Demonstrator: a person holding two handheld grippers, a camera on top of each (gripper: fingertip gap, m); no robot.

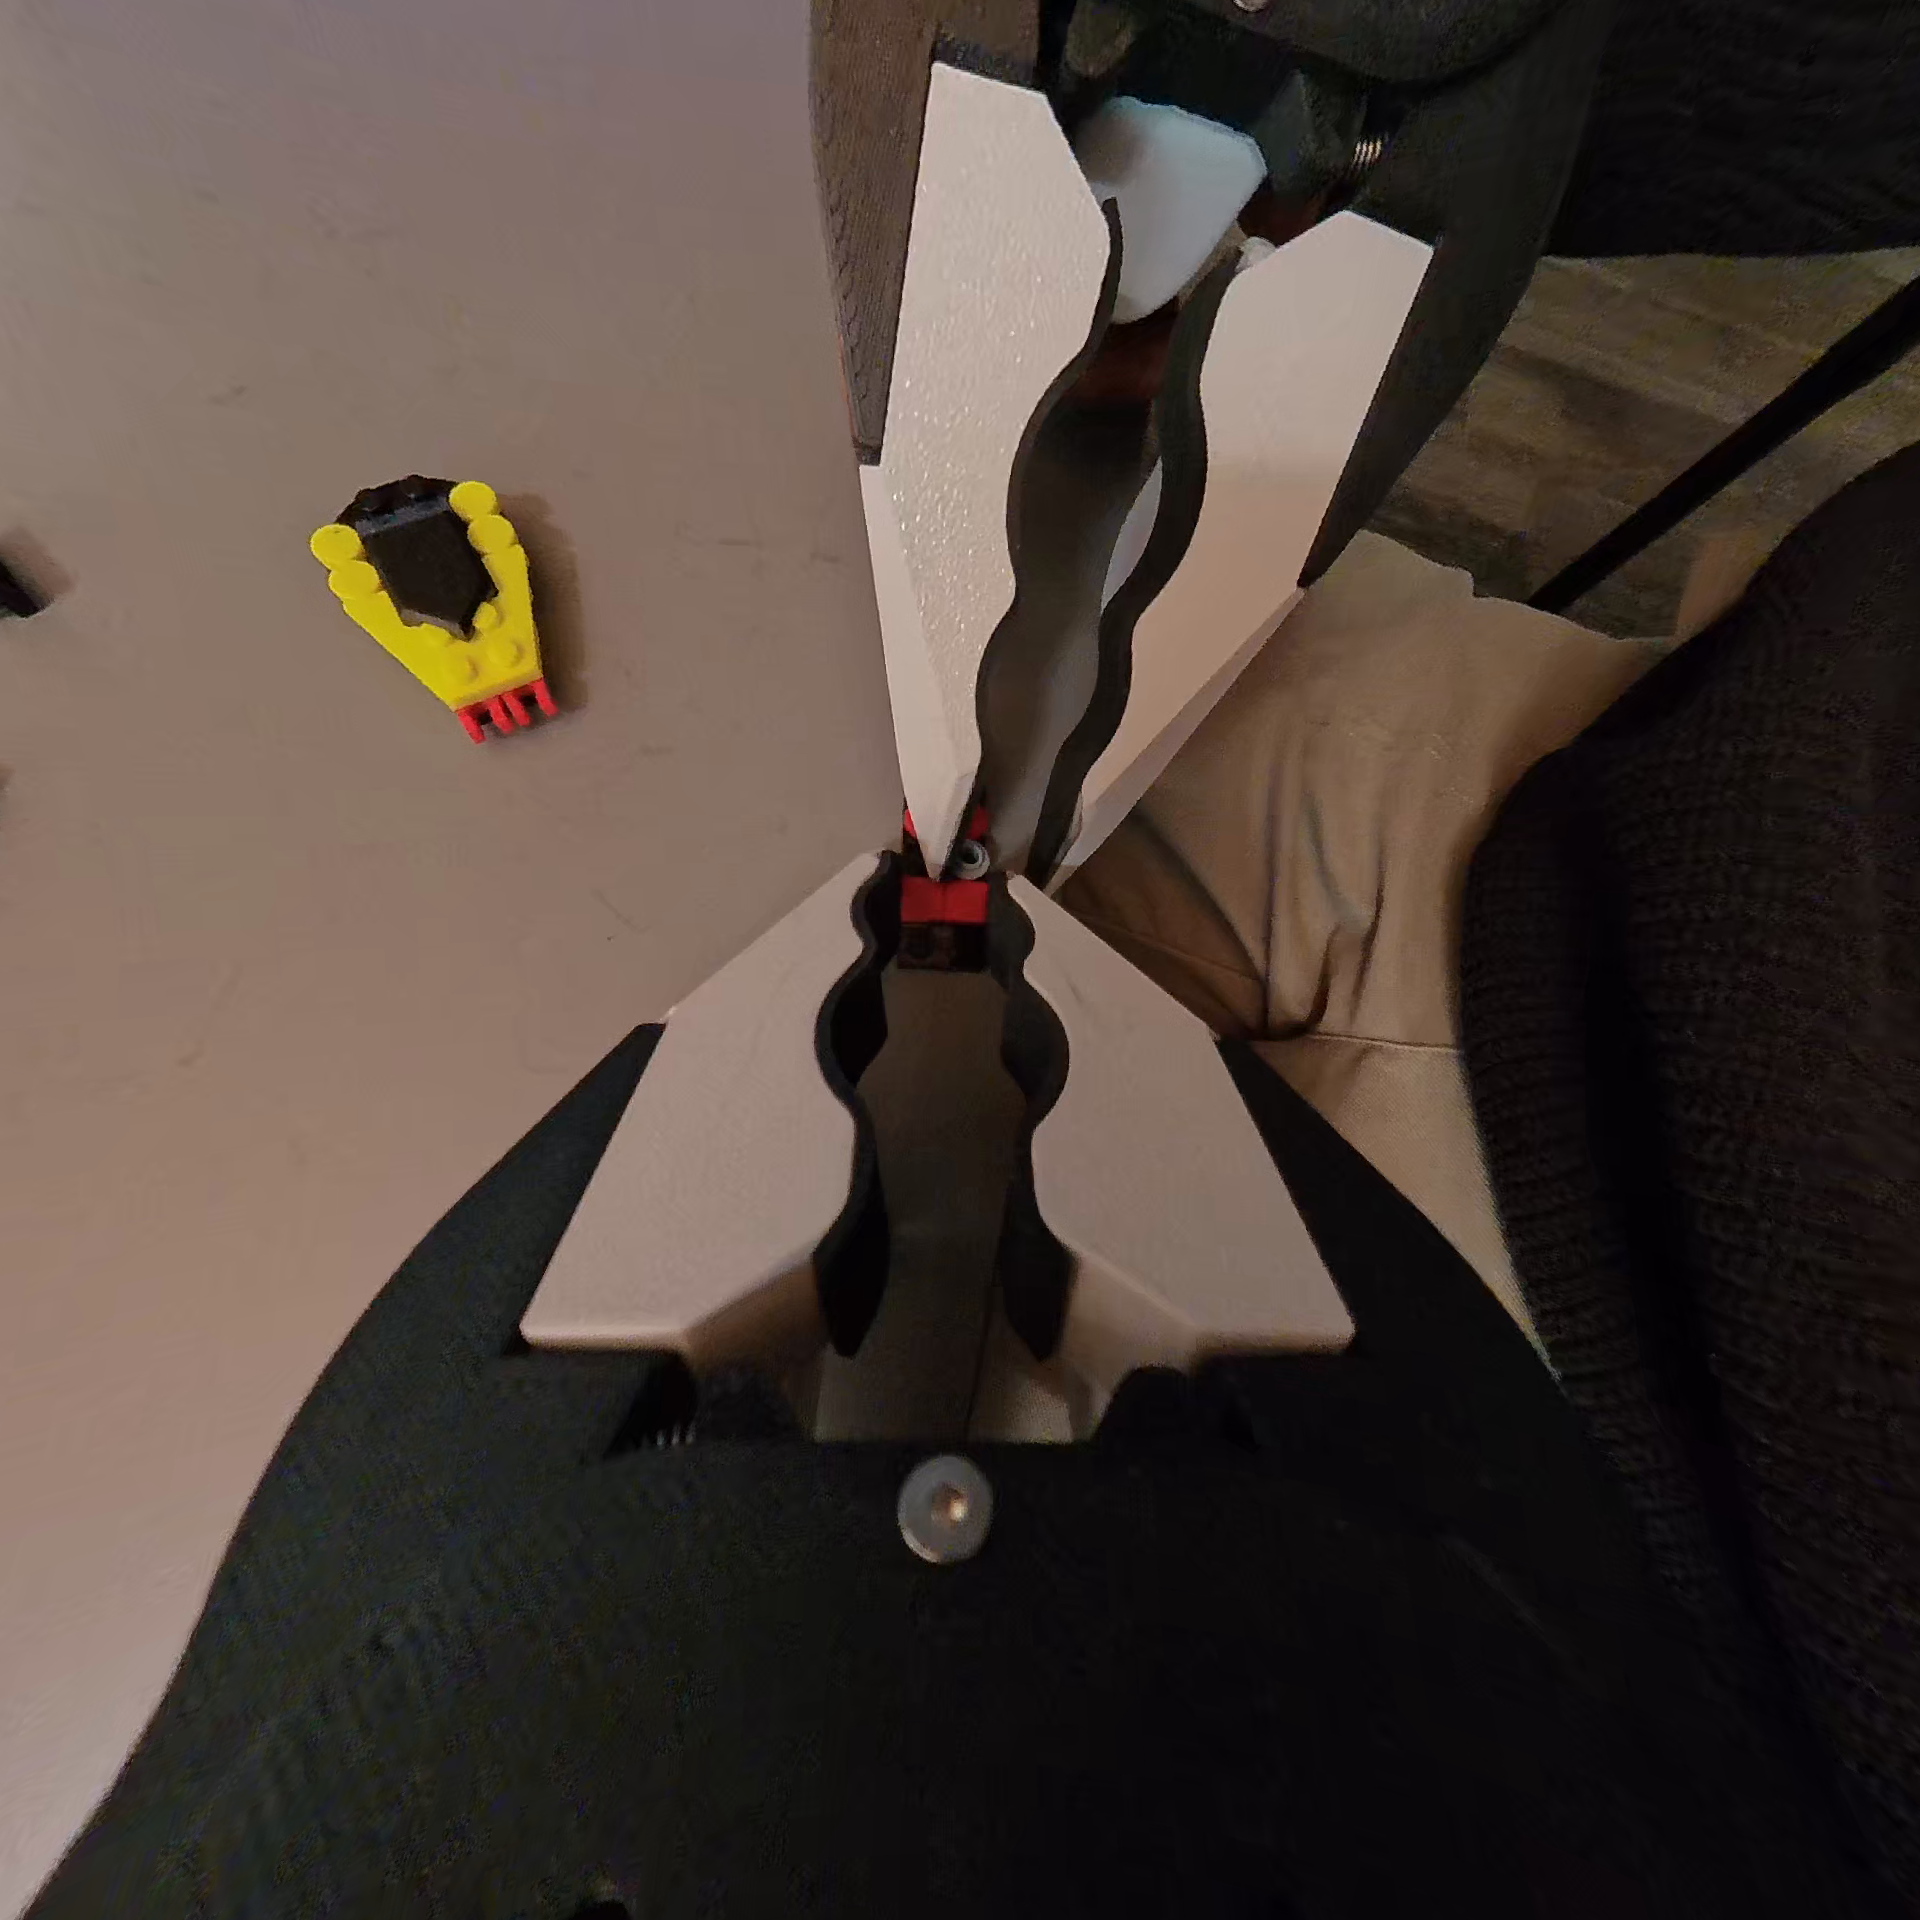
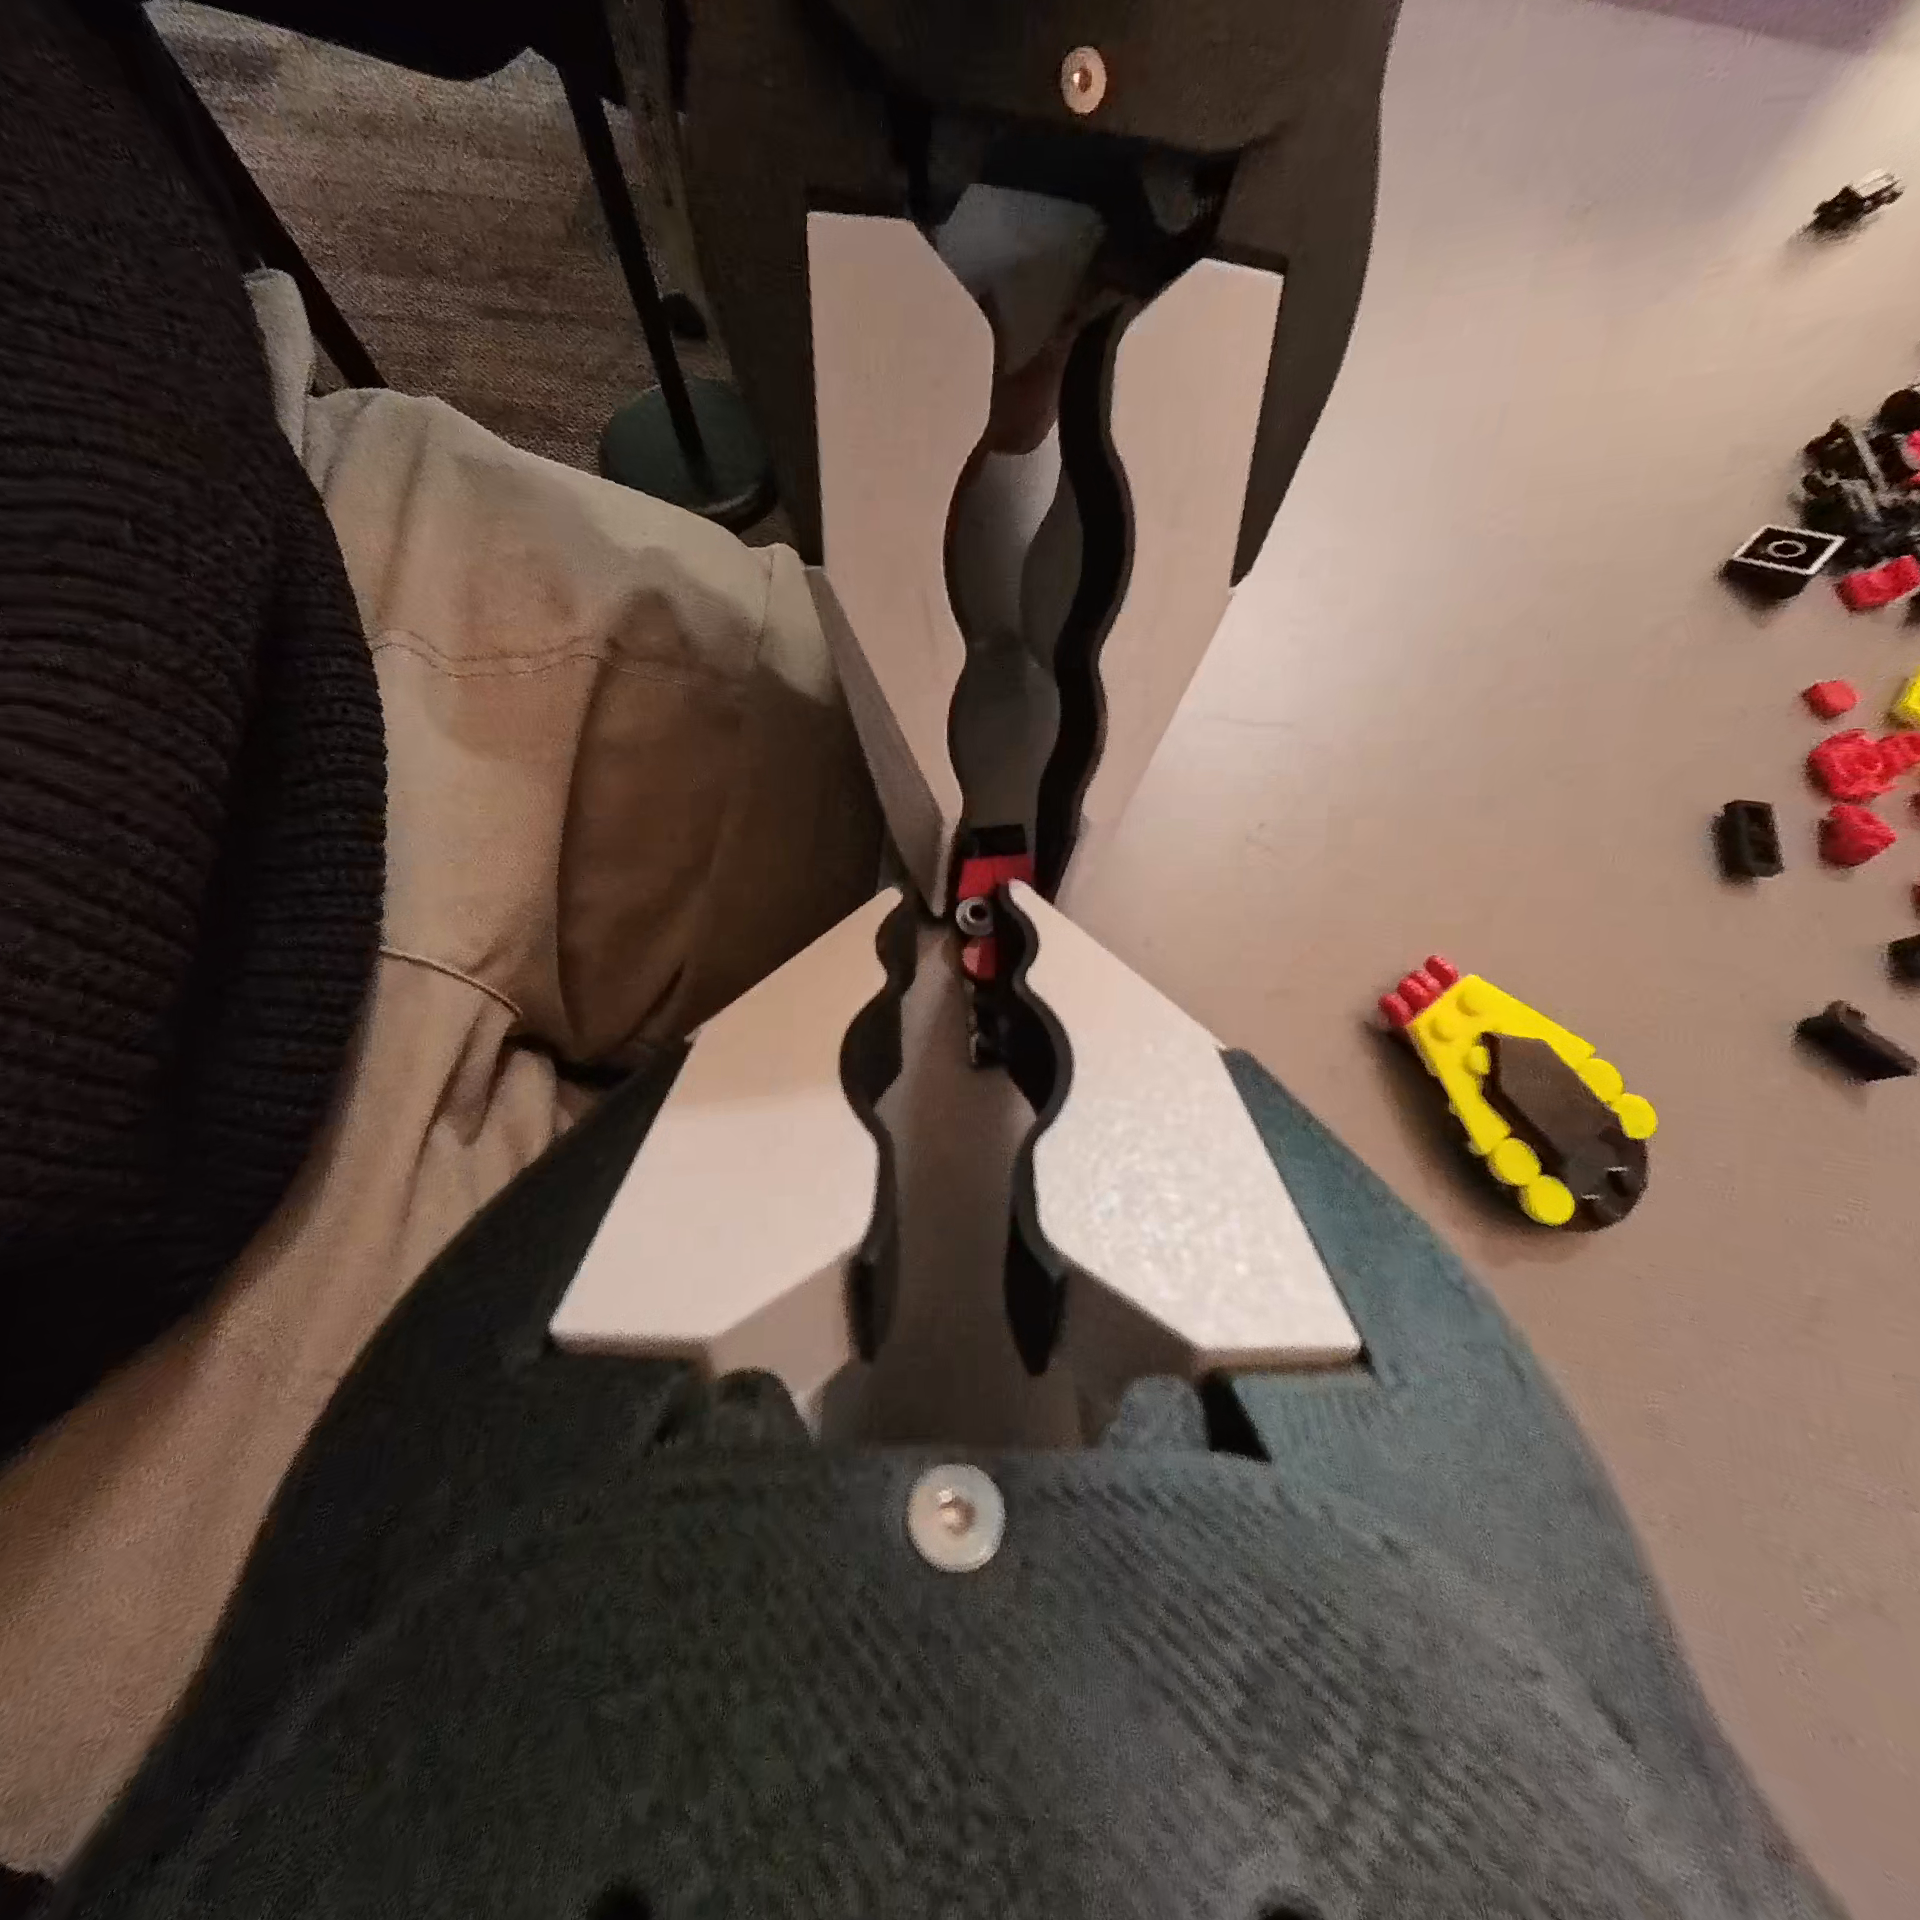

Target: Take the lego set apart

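The left gripper (image 1: pixel 943 914) and the right gripper (image 2: pixel 964 935) meet tip to tip above the edge of the pale table (image 1: pixel 416 260), both clamped on 1 small red and black lego piece (image 1: pixel 940 902) held between them in the air. A yellow lego plate (image 1: pixel 442 597) with a black top and red clips lies flat on the table well apart, and loose red and black bricks (image 2: pixel 1860 769) lie scattered farther off.

Red-and-black lego piece (image 1: pixel 940 920), yellow plate (image 1: pixel 442 613) with black top, beige table (image 1: pixel 312 260)
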